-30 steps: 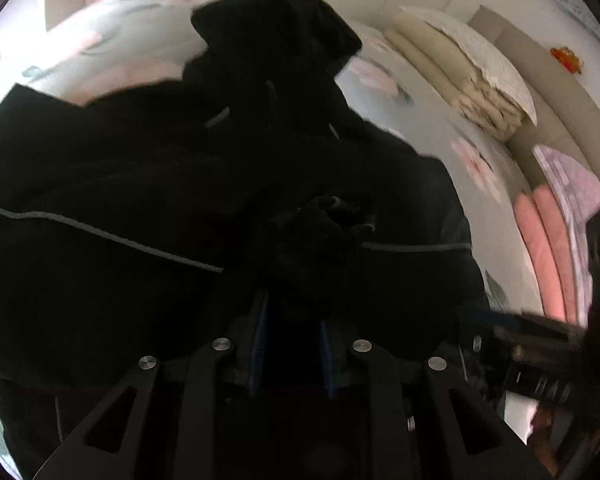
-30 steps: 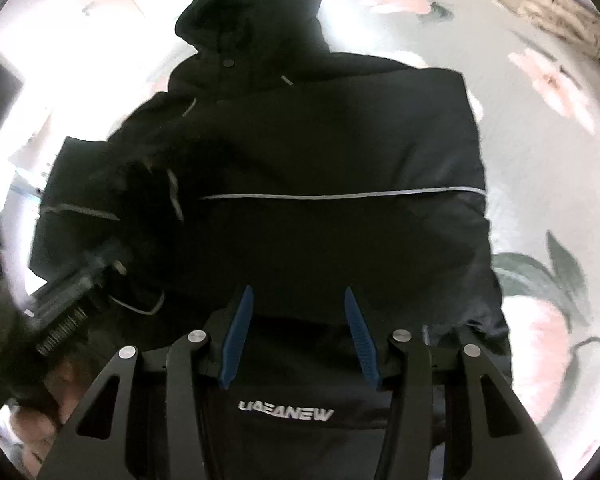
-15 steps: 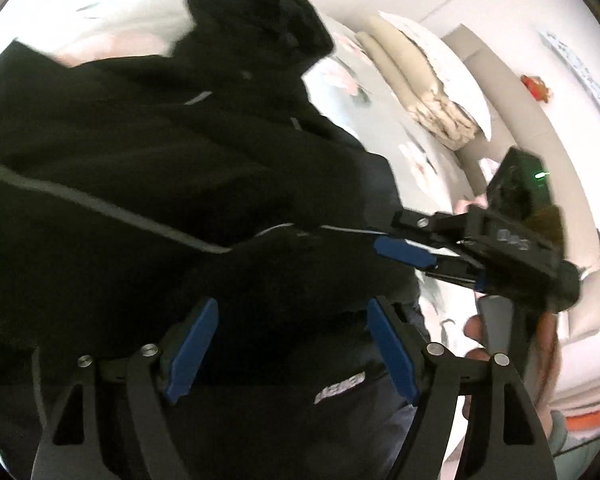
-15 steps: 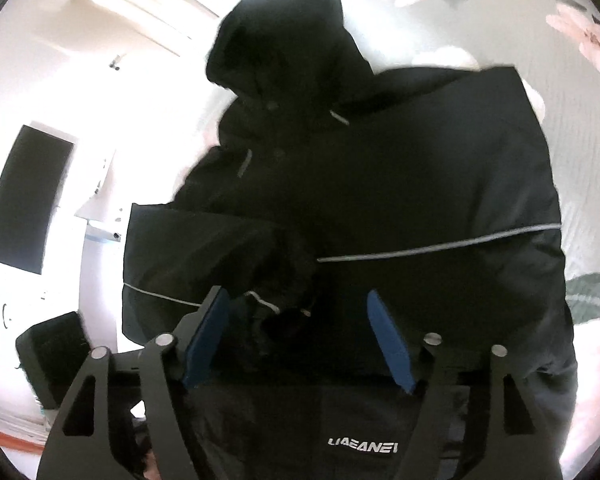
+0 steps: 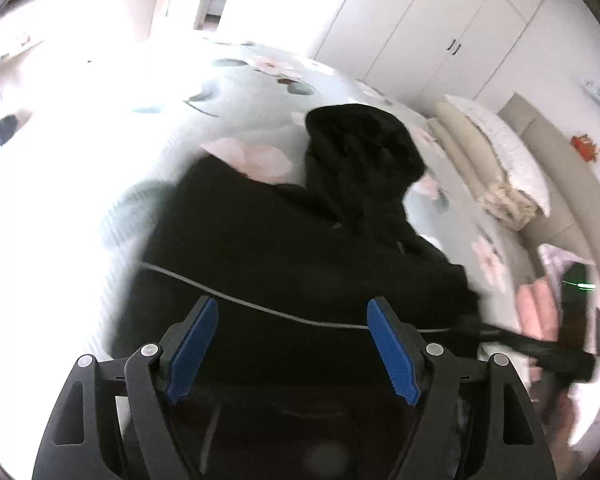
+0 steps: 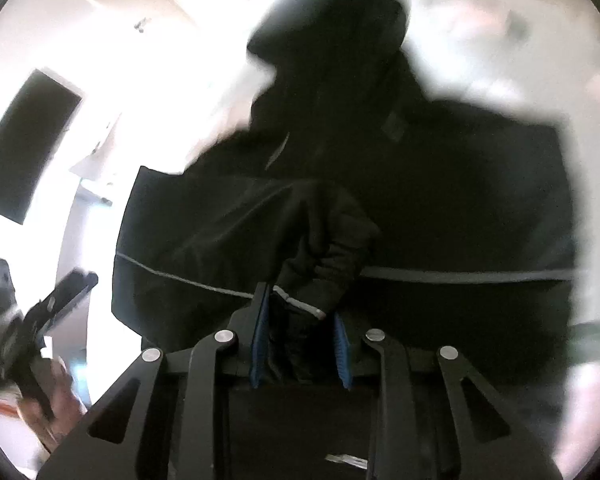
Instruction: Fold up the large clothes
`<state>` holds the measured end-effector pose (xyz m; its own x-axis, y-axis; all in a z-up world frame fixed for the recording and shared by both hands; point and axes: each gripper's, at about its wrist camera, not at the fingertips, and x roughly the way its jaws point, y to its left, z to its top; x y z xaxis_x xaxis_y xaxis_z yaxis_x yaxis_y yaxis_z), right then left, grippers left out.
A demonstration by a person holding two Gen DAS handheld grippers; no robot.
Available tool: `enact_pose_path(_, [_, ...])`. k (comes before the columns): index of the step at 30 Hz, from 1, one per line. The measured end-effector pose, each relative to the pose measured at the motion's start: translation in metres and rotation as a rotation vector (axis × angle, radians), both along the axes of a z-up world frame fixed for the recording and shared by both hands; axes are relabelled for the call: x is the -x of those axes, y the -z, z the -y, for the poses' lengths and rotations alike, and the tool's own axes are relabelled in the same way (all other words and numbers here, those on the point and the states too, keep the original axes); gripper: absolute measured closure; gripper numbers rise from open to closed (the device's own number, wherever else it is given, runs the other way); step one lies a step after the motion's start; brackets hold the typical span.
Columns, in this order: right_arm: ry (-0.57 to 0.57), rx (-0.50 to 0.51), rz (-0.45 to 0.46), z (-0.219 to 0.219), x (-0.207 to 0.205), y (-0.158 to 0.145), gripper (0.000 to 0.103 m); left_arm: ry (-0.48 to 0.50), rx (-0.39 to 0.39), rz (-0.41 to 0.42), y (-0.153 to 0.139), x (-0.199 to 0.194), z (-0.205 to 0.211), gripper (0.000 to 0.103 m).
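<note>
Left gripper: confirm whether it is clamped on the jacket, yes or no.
No: the left gripper hangs wide open above the black jacket.

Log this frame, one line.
stage: sleeve fold | left claw: open, above black jacket | right claw: shut on sleeve cuff | surface: floral bedspread

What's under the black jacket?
The jacket lies on a flowered bedsheet, which shows around its edges. Whatever is directly beneath the jacket is covered and cannot be seen.
</note>
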<state>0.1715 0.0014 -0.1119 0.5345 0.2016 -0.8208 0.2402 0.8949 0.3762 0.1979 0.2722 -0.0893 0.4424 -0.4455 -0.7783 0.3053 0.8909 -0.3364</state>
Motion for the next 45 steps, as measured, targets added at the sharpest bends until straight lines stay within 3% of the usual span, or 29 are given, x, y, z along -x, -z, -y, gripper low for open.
enact_pose_path(2, [0.068, 0.121, 0.007, 0.024, 0.018, -0.022, 0.072, 0.031, -0.003, -0.032, 0.013, -0.012, 0.011, 0.025])
enact_pose_path(4, [0.126, 0.169, -0.026, 0.048, 0.028, -0.022, 0.072, 0.057, -0.015, -0.078, 0.031, -0.019, 0.02, 0.026])
enact_pose_path(7, [0.185, 0.172, -0.138, 0.075, 0.03, 0.016, 0.071, 0.112, -0.121, -0.171, 0.087, -0.026, 0.048, 0.042])
enact_pose_path(10, [0.203, 0.197, -0.243, 0.085, 0.022, 0.069, 0.07, 0.147, -0.234, -0.117, 0.111, -0.022, 0.064, 0.044])
enact_pose_path(12, [0.234, 0.132, -0.275, 0.094, 0.021, 0.098, 0.066, 0.164, -0.295, -0.089, 0.113, -0.02, 0.073, 0.044])
enact_pose_path(14, [0.26, 0.089, -0.265, 0.1, 0.021, 0.106, 0.065, 0.171, -0.311, -0.088, 0.113, -0.02, 0.075, 0.044])
enact_pose_path(17, [0.25, 0.078, -0.271, 0.1, 0.023, 0.092, 0.064, 0.182, -0.295, -0.083, 0.096, -0.023, 0.078, 0.044])
enact_pose_path(19, [0.255, 0.08, -0.248, 0.102, 0.028, 0.07, 0.058, 0.19, -0.24, -0.052, 0.071, -0.021, 0.071, 0.044])
enact_pose_path(21, [0.245, 0.159, -0.177, 0.09, 0.033, 0.032, 0.051, 0.2, -0.194, -0.01, 0.049, -0.019, 0.071, 0.044])
enact_pose_path(24, [0.177, 0.167, -0.1, 0.066, 0.015, 0.005, 0.049, 0.208, -0.183, -0.004, 0.041, -0.024, 0.079, 0.044])
enact_pose_path(28, [0.064, 0.217, -0.148, 0.039, -0.023, 0.031, 0.049, 0.203, -0.206, -0.045, 0.067, -0.039, 0.088, 0.044])
enact_pose_path(30, [0.044, 0.251, -0.229, 0.04, -0.032, 0.06, 0.051, 0.194, -0.226, -0.095, 0.092, -0.048, 0.088, 0.044])
enact_pose_path(32, [0.044, 0.224, -0.31, 0.047, -0.032, 0.093, 0.056, 0.205, -0.231, -0.107, 0.112, -0.048, 0.088, 0.044])
enact_pose_path(37, [0.024, 0.209, -0.312, 0.053, -0.035, 0.094, 0.056, 0.183, -0.199, -0.138, 0.107, -0.052, 0.085, 0.044])
enact_pose_path(39, [-0.006, 0.191, -0.311, 0.053, -0.039, 0.083, 0.055, 0.188, -0.138, -0.135, 0.087, -0.055, 0.084, 0.044])
enact_pose_path(40, [-0.021, 0.165, -0.28, 0.054, -0.039, 0.07, 0.055, 0.201, -0.114, -0.096, 0.07, -0.057, 0.086, 0.044])
enact_pose_path(42, [-0.032, 0.15, -0.184, 0.06, -0.044, 0.031, 0.055, 0.218, -0.114, -0.014, 0.042, -0.069, 0.095, 0.043])
enact_pose_path(45, [-0.019, 0.171, -0.053, 0.073, -0.069, -0.017, 0.055, 0.227, -0.079, 0.041, 0.014, -0.107, 0.111, 0.043])
